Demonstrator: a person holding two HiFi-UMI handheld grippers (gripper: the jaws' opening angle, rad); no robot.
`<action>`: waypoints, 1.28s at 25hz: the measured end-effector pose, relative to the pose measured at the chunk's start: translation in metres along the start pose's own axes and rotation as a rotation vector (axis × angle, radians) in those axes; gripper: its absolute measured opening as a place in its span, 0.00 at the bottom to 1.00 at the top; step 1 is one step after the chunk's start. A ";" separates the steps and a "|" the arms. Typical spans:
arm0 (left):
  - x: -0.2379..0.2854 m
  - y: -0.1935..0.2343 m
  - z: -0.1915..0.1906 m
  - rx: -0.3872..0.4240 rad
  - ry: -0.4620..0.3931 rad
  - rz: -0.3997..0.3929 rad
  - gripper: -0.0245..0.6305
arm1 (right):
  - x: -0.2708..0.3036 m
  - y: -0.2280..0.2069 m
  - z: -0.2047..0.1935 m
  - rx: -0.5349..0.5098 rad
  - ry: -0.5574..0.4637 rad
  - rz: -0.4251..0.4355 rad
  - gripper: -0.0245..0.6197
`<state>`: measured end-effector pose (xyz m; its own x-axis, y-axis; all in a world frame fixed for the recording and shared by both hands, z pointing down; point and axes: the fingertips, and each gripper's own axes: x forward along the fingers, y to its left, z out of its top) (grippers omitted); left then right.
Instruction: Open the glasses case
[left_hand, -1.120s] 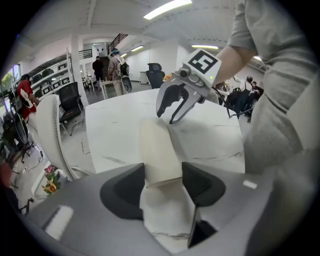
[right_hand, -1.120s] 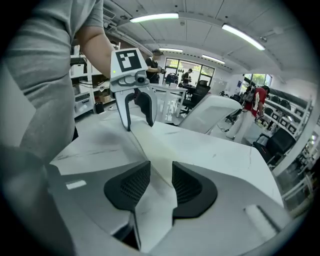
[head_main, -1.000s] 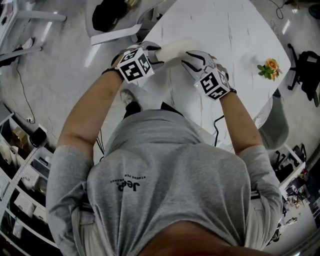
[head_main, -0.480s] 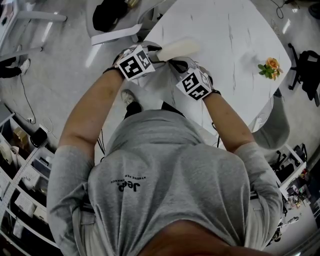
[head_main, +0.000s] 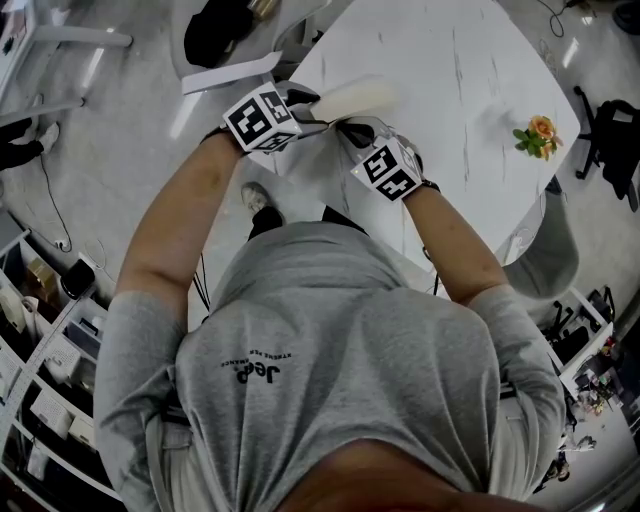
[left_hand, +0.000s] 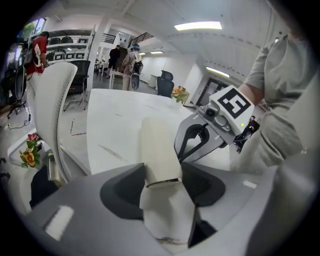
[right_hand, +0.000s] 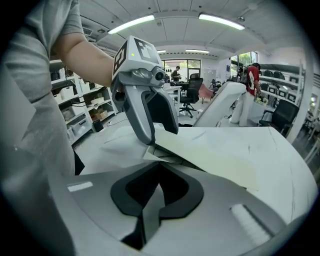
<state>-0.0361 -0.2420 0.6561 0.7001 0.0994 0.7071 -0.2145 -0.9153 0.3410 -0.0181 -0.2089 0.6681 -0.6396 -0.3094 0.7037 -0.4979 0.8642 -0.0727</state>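
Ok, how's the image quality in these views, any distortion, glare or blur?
Head view: fisheye-bent edges, white table bright. Left gripper view: dark circular vignette, glasses case soft up close. Right gripper view: ceiling lights glare, same vignette.

The glasses case (head_main: 358, 96) is cream, the table (head_main: 470, 60) white with grey veins.

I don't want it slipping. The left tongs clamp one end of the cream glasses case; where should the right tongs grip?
Probably the flap at its pointed corner, from the person's side, beside the left tongs. It sticks out thin from the glasses case, so the right tongs, shut there, can pinch it.
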 end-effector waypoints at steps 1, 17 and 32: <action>0.000 0.001 0.000 -0.004 0.000 0.000 0.47 | 0.000 0.000 0.000 0.003 0.001 0.000 0.04; -0.030 0.037 0.009 -0.026 -0.085 0.179 0.18 | 0.000 -0.001 -0.002 0.006 0.011 0.005 0.04; -0.030 0.068 -0.001 -0.069 -0.064 0.272 0.14 | -0.001 0.002 -0.003 0.006 0.011 0.008 0.04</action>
<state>-0.0721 -0.3066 0.6581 0.6516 -0.1730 0.7386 -0.4443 -0.8762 0.1867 -0.0169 -0.2060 0.6692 -0.6371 -0.2977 0.7110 -0.4959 0.8644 -0.0824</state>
